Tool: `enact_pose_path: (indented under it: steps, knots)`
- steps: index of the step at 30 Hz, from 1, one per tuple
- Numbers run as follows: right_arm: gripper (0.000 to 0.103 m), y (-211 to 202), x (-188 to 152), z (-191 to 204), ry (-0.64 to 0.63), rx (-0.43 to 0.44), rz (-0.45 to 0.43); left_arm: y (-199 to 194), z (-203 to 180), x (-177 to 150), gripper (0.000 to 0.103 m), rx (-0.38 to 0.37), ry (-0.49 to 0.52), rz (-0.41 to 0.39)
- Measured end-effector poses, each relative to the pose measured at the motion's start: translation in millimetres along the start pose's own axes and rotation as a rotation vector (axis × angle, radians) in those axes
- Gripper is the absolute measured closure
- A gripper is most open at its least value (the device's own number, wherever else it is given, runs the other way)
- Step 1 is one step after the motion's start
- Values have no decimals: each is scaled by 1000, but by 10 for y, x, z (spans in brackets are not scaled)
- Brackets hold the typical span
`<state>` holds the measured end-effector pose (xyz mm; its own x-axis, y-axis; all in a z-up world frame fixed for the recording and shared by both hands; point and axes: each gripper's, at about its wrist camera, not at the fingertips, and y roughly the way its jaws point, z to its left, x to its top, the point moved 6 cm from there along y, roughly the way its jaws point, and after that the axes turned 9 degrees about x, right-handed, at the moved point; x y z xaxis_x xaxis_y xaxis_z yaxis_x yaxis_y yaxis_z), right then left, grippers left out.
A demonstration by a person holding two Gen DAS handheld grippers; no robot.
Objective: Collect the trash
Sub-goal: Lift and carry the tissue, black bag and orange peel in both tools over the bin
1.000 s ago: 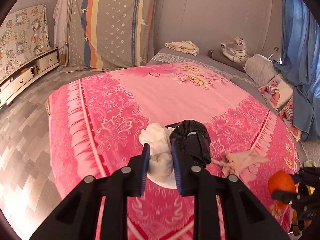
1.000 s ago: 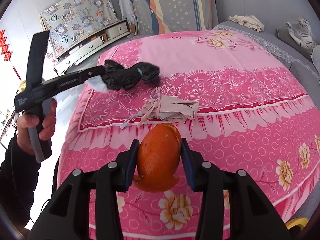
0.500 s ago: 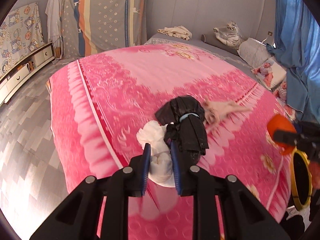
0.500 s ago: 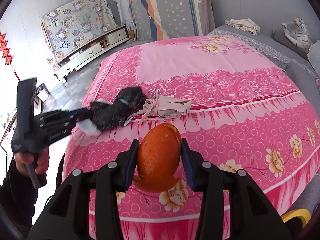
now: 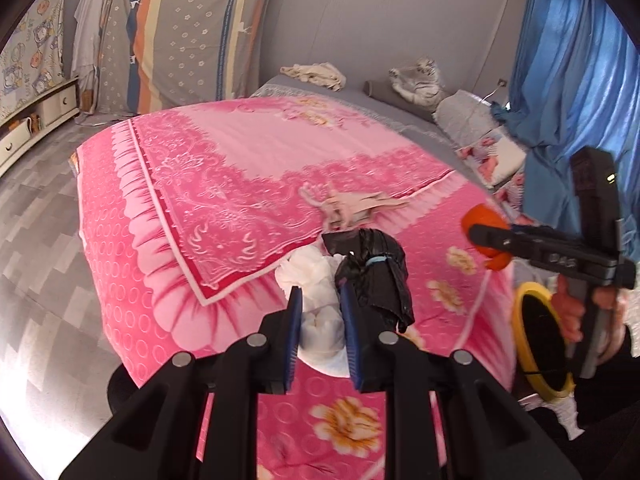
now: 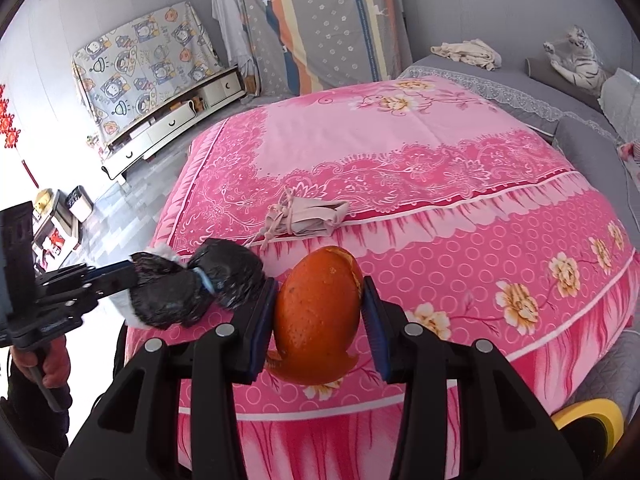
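Observation:
My left gripper [image 5: 322, 322] is shut on a wad of white tissue [image 5: 316, 280], and a crumpled black plastic bag [image 5: 376, 272] hangs against its right finger. The same bundle [image 6: 192, 288] shows at the left of the right wrist view, held just past the bed's near edge. My right gripper [image 6: 318, 312] is shut on a piece of orange peel [image 6: 316, 312], which also appears at the right of the left wrist view as an orange lump [image 5: 482, 224]. A beige face mask [image 6: 308, 220] with loose straps lies on the pink bedspread [image 6: 400, 140].
A yellow-rimmed bin [image 5: 540, 344] with a black liner stands on the floor by the bed's corner, below my right gripper. A low white cabinet [image 6: 172, 120] lines the far wall. A tiger plush [image 6: 576, 60] and pillows lie at the bed's head. Blue curtains [image 5: 580, 80] hang at the right.
My left gripper has carried the tissue and black bag off the bedspread toward the bed's corner near the bin. The right gripper, still holding the peel, has drawn back and risen a little.

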<state>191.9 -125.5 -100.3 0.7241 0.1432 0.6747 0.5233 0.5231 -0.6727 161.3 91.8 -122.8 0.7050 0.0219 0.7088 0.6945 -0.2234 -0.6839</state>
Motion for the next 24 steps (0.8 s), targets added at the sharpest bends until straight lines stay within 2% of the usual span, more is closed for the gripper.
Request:
enact_pose_path:
  steps: [13,24]
  knots:
    - [64,-306,-41,-165,37,-19,-66,-364,-106,229,85,-6,-7,-89]
    - [64,-743,-17,-315,73,-29,-168,-609,-283,666,85,3,-8,-201]
